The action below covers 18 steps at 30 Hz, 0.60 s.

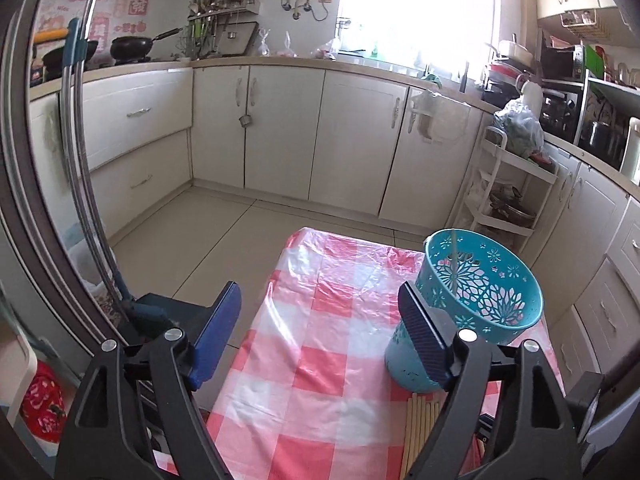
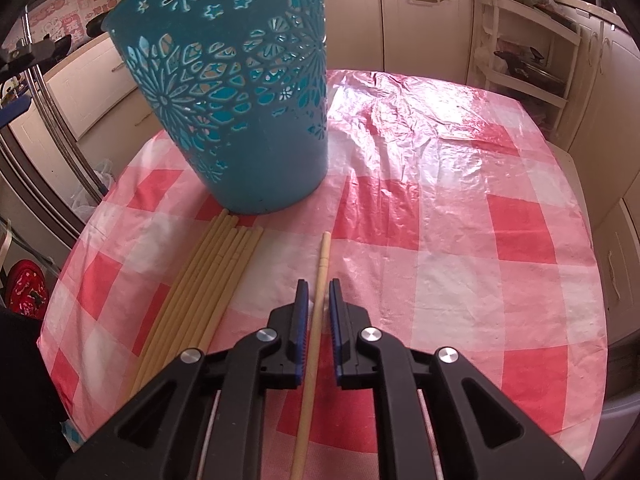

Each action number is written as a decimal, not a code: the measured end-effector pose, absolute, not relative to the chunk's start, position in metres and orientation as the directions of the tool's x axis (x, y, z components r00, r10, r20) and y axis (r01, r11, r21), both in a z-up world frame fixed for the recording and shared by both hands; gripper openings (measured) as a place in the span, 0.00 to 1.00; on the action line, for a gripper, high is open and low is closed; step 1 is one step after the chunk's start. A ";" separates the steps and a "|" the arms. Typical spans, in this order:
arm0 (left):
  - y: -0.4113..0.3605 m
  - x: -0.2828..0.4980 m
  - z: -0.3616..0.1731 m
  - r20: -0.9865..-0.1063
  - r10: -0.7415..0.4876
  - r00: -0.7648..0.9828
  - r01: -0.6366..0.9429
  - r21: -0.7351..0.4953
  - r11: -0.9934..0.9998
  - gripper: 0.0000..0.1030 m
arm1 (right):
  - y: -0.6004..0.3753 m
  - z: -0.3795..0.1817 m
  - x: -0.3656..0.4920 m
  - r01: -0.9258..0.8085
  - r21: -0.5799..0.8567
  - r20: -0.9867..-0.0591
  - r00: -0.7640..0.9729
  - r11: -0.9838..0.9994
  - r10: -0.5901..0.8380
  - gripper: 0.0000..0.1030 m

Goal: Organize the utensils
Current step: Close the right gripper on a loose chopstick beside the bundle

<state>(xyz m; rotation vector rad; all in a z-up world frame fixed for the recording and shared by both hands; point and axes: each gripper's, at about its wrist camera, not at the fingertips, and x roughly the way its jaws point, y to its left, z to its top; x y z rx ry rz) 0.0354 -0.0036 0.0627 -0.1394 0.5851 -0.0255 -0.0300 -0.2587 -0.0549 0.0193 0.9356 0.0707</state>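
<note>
A kitchen with cream cabinets (image 1: 280, 128) and a pale tiled floor (image 1: 208, 240) is surrounding a desk (image 2: 460, 220) that is wearing a red-and-white checked plastic cover. A bright window (image 1: 416, 8) is showing above the far counter, and a white trolley rack (image 1: 508, 196) is standing beside the cabinets on the right.

A teal cut-out basket (image 2: 240, 92) is standing upright on the desk, near its left side in the right wrist view. In the left wrist view one pale stick (image 1: 455, 260) is leaning inside the basket.

A bundle of chopsticks (image 2: 200, 292) is lying flat on the cover just in front of the basket, their far tips reaching its base. A single chopstick (image 2: 316, 320) is lying apart from the bundle, just to its right.

The right claw (image 2: 319, 300) is pointing down at the desk with its jaws nearly together and straddling the single chopstick. A thin gap is showing on each side of the chopstick, so the pads are not pressing on it.

The left claw (image 1: 320, 320) is hanging over the near left part of the desk with its jaws standing wide and nothing between them. Its right finger (image 1: 424, 336) is sitting in front of the basket wall in its own view; whether the two are touching cannot be told.
</note>
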 end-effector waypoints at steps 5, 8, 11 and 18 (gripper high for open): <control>0.012 0.040 0.050 -0.585 -0.071 0.808 -0.049 -0.187 0.981 0.75 | -0.251 -0.055 -0.034 -0.069 -0.026 -0.795 0.606 0.997 0.022 0.10; 0.015 0.042 0.043 -0.600 -0.081 0.796 -0.060 -0.211 0.976 0.75 | -0.251 -0.055 -0.035 -0.069 -0.037 -0.792 0.610 0.997 0.012 0.10; 0.015 0.044 0.039 -0.613 -0.085 0.786 -0.063 -0.217 0.974 0.75 | -0.251 -0.054 -0.035 -0.069 -0.040 -0.790 0.613 0.997 0.011 0.10; 0.012 0.049 0.035 -0.625 -0.094 0.775 -0.058 -0.218 0.974 0.76 | -0.265 -0.053 -0.035 -0.037 0.088 -0.797 0.597 0.995 0.092 0.06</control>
